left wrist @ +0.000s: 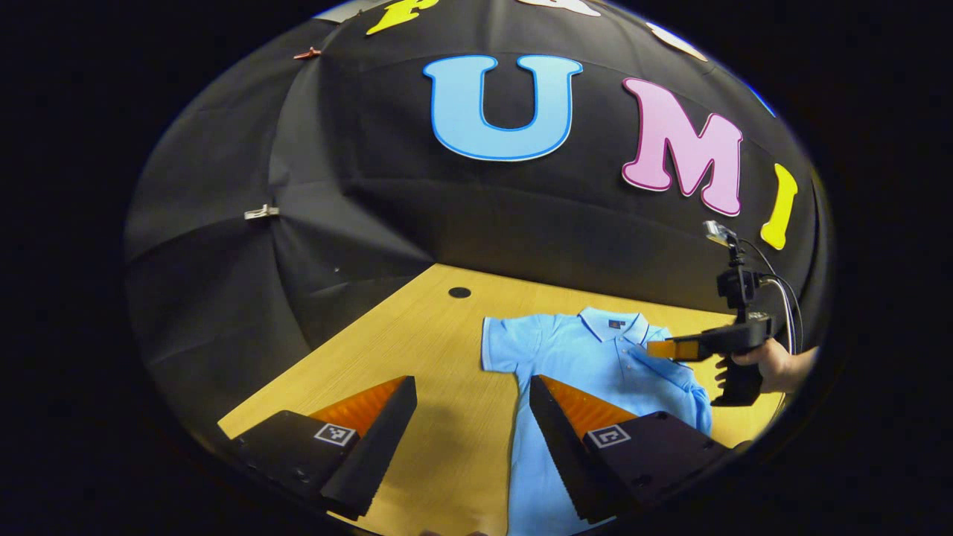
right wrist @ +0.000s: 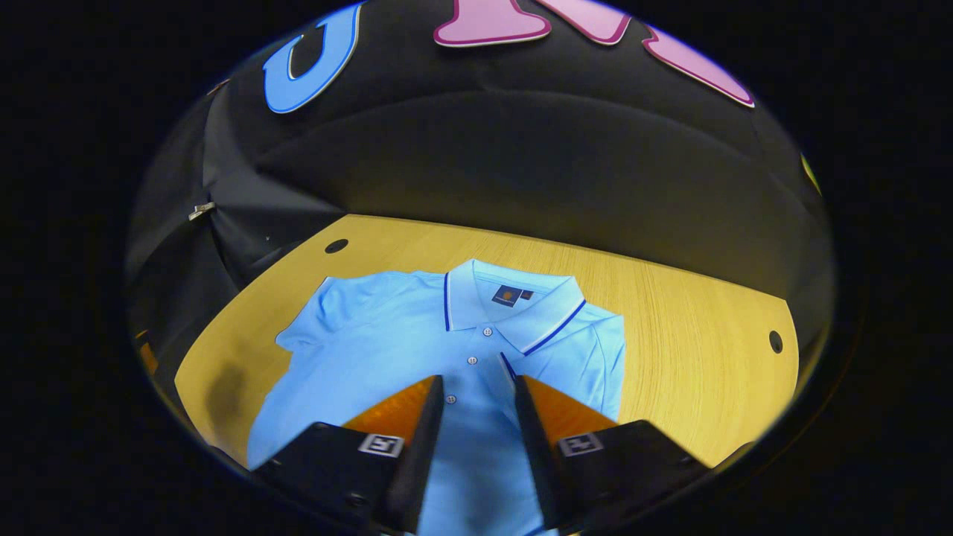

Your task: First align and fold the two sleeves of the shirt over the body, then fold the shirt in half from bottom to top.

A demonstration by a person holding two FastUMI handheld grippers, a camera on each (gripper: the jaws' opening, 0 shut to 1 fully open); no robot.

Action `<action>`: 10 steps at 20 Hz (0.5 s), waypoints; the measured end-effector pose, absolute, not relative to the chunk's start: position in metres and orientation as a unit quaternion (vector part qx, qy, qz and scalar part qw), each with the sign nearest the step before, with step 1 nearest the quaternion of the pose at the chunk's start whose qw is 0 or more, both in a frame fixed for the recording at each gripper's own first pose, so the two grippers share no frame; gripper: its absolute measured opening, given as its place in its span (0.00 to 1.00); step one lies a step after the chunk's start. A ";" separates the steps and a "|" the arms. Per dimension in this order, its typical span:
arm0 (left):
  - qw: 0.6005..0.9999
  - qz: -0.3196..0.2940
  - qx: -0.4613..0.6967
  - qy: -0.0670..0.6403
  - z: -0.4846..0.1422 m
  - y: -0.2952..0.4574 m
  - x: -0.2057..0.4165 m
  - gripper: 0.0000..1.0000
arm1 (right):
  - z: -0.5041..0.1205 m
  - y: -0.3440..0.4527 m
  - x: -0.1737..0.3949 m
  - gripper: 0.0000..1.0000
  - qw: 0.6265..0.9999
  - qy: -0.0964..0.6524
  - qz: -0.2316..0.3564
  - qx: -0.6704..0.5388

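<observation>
A light blue polo shirt [left wrist: 588, 357] [right wrist: 387, 350] lies face up on the wooden table [left wrist: 417, 335] [right wrist: 692, 335], collar toward the far wall. Its left sleeve [right wrist: 313, 320] is spread out flat. The other sleeve [right wrist: 588, 357] is folded in over the body, leaving a straight side edge. My left gripper [left wrist: 472, 381] hovers open above the table at the shirt's left edge, with nothing between its fingers. My right gripper [right wrist: 478, 381] [left wrist: 659, 348] hangs over the button placket with a clear gap between its fingers, and the folded sleeve's dark-trimmed cuff [right wrist: 506, 366] lies by one fingertip.
A hand [left wrist: 774, 365] holds the right gripper at the table's right side. Round cable holes [left wrist: 459, 292] [right wrist: 336, 246] [right wrist: 776, 342] sit in the tabletop near the back. Black cloth walls close in the back and left. Bare wood lies on both sides of the shirt.
</observation>
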State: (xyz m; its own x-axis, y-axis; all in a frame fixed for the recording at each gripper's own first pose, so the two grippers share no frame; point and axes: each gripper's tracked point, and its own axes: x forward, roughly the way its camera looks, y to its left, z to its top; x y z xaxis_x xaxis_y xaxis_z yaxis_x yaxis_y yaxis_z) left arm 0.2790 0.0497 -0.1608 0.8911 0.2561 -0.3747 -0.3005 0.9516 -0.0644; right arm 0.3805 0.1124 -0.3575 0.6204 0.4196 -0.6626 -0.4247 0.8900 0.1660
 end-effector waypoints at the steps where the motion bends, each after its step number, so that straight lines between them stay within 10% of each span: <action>1: 0.972 0.131 -0.062 0.187 -0.162 0.051 0.294 0.97 | -0.350 0.104 0.377 0.81 0.904 0.359 0.233 -0.007; 3: 0.973 0.110 -0.066 0.190 -0.167 0.054 0.328 0.97 | -0.338 0.085 0.370 1.00 0.911 0.342 0.231 -0.018; 10: 0.967 0.106 -0.059 0.223 -0.219 0.098 0.444 0.97 | -0.306 0.003 0.339 1.00 0.929 0.318 0.192 -0.008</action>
State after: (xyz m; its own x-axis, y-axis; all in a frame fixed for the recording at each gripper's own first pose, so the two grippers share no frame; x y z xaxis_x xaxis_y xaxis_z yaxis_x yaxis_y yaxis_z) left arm 0.4441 0.0979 -0.2192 0.8779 0.1793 -0.4440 -0.2322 0.9703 -0.0672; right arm 0.3386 0.0031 -0.3063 0.7247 0.3512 -0.5929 -0.3613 0.9263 0.1072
